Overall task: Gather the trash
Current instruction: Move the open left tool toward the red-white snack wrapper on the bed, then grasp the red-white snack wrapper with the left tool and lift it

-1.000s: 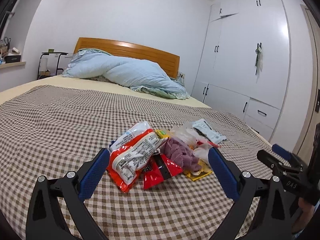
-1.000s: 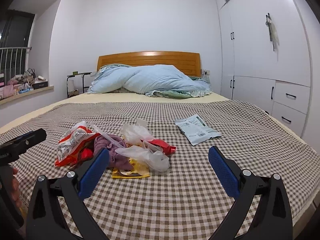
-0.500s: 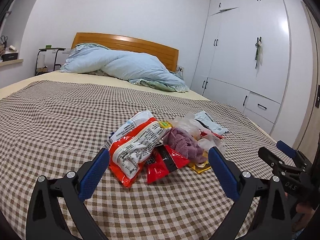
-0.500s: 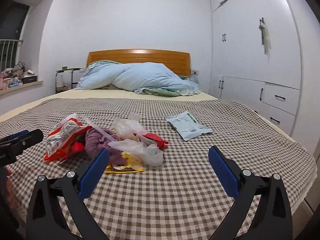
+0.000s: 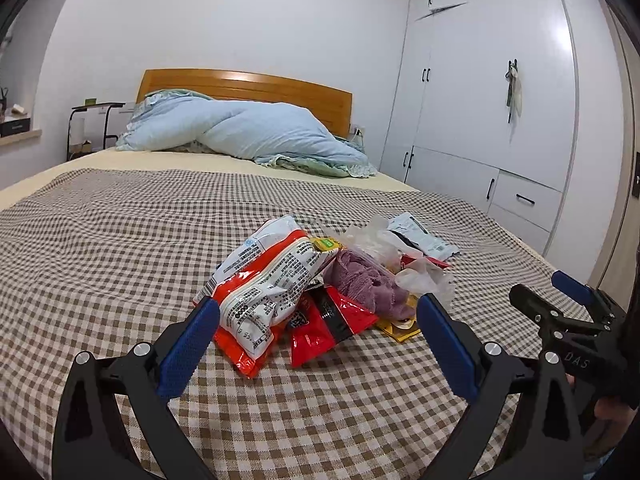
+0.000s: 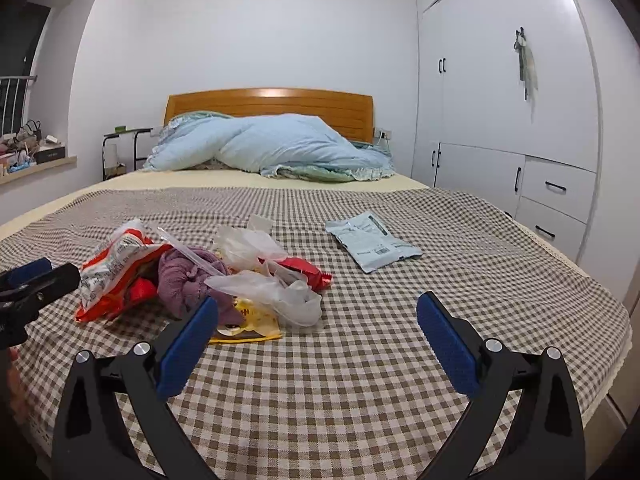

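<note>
Both sets of tongs gape wide and empty: the left gripper (image 5: 318, 330) faces the orange-and-white snack bag (image 5: 264, 288), ready to straddle it (probably the first pick); the right gripper (image 6: 318, 330) hovers nearby. The trash heap lies mid-blanket (image 6: 360, 380), toward the bed's foot.

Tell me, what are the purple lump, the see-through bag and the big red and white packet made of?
Purple lump: looks like soft knitted or terry cloth, matte and bunched in folds. See-through bag: thin plastic film, crinkled, translucent, slightly shiny. Red and white packet: probably printed plastic wrapper, glossy and creased.
</note>
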The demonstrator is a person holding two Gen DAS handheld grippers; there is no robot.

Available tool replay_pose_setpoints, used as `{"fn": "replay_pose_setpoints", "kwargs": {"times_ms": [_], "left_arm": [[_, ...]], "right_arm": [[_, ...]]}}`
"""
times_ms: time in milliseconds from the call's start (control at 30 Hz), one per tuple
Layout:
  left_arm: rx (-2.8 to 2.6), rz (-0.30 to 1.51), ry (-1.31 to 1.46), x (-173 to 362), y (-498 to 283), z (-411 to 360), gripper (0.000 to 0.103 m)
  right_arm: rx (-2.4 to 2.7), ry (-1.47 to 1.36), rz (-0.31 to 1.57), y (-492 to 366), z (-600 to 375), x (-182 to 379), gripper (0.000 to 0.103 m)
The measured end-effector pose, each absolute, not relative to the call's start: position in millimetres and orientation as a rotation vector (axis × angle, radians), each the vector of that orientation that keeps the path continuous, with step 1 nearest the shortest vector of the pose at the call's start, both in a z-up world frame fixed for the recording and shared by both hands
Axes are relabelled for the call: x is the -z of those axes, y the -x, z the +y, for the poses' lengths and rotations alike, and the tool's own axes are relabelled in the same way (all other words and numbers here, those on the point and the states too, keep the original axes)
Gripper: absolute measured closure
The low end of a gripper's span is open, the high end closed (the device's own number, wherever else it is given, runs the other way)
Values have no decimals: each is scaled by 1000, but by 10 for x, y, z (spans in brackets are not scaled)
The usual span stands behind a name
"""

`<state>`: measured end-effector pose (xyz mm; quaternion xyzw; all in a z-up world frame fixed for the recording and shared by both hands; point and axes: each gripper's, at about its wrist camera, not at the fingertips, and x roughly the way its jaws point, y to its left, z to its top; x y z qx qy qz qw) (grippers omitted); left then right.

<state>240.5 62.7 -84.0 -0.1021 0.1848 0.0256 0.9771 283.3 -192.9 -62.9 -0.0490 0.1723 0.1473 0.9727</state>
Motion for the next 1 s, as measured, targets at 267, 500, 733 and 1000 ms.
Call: {"fn": "replay_pose_setpoints", "kwargs": {"times_ms": [267,500,733,1000], "left_arm": [[-82,418,230,856,-2476,744,8],[-113,520,244,949,-2622,792,13],[-161,518,218,895,-2738,784,17],[-191,662,161,908,-3126,924,17]], "right_arm": [[-257,100,401,-2912,-1957,720,8],[-230,87,421,-2967,-2050,729,8],[-221,84,441,-3003,-2136,752,8],[-219,71,448,-3002,-2188,748,8]]}}
